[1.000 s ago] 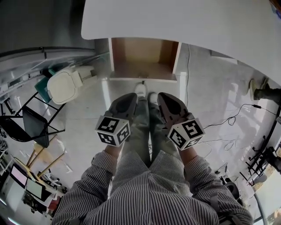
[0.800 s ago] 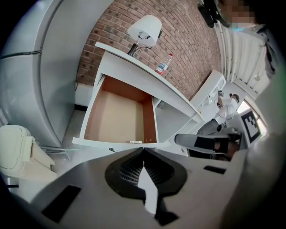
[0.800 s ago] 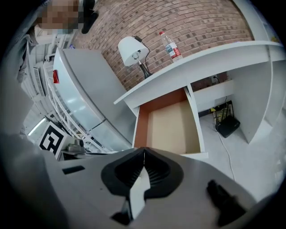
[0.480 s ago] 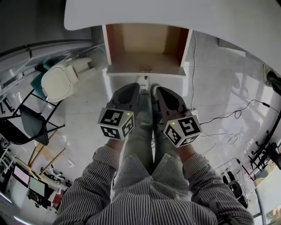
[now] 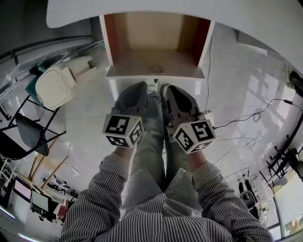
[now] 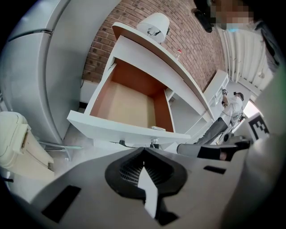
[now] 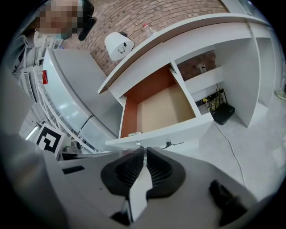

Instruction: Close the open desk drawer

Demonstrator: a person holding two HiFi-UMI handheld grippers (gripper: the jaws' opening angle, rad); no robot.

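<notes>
The open desk drawer (image 5: 156, 43) juts out from under the white desk top (image 5: 189, 12), showing an empty wood-coloured inside and a white front panel (image 5: 156, 73). Both grippers hover just short of that panel, side by side above the person's legs. My left gripper (image 5: 138, 88) is shut with nothing in it; in the left gripper view its jaws (image 6: 143, 150) point at the drawer front (image 6: 125, 131) from below. My right gripper (image 5: 171, 90) is likewise shut and empty, and in the right gripper view (image 7: 144, 150) it sits right under the front panel (image 7: 166, 133).
A cream-white seat (image 5: 57, 85) and a black folding chair (image 5: 29, 134) stand on the floor to the left. Cables (image 5: 255, 124) trail at the right. A black box (image 7: 223, 112) sits under the desk, and a white lamp (image 7: 118, 44) stands on top.
The drawer has grown larger and nearer in the head view. Both grippers, still shut, have come forward and now sit close to its front panel.
</notes>
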